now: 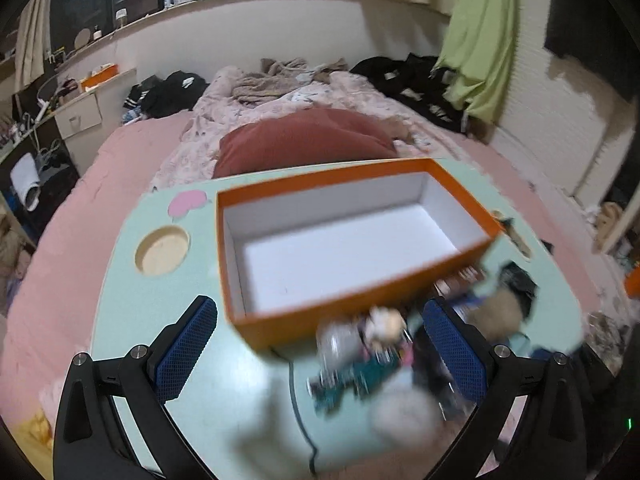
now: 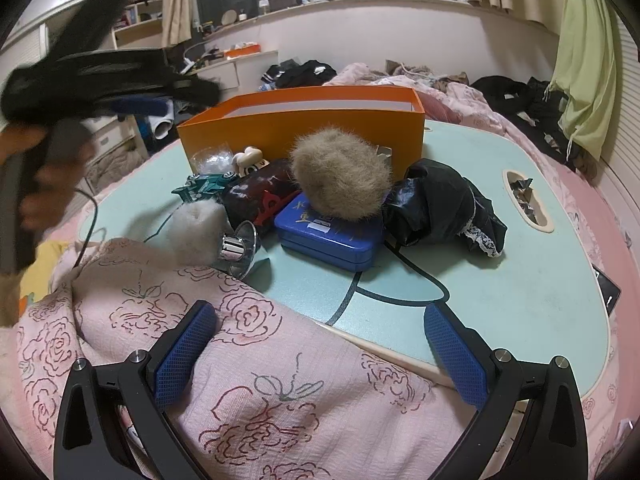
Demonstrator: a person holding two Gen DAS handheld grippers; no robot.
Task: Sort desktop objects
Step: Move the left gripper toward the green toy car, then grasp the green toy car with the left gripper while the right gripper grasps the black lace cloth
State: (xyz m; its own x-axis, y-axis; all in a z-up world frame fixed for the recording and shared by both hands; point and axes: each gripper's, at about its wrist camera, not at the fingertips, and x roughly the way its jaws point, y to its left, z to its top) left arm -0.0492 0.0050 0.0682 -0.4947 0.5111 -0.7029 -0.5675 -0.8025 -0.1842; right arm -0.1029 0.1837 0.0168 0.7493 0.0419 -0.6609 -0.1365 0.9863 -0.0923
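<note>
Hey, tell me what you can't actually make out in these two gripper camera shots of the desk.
- Left wrist view: the small clutter pile in front of the orange cardboard box is motion-blurred; single items unreadable.
- Right wrist view: the box's inside is hidden by its front wall.
- Right wrist view: the blue tin case lid text is partly covered by the tan fur pompom and too small.
- Right wrist view: the left gripper is smeared; jaws unclear there.

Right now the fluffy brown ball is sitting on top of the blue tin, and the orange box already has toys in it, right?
Not quite. The orange box is empty: the left wrist view shows only its bare white floor. The rest holds: the fluffy brown ball does sit on the blue tin.
</note>
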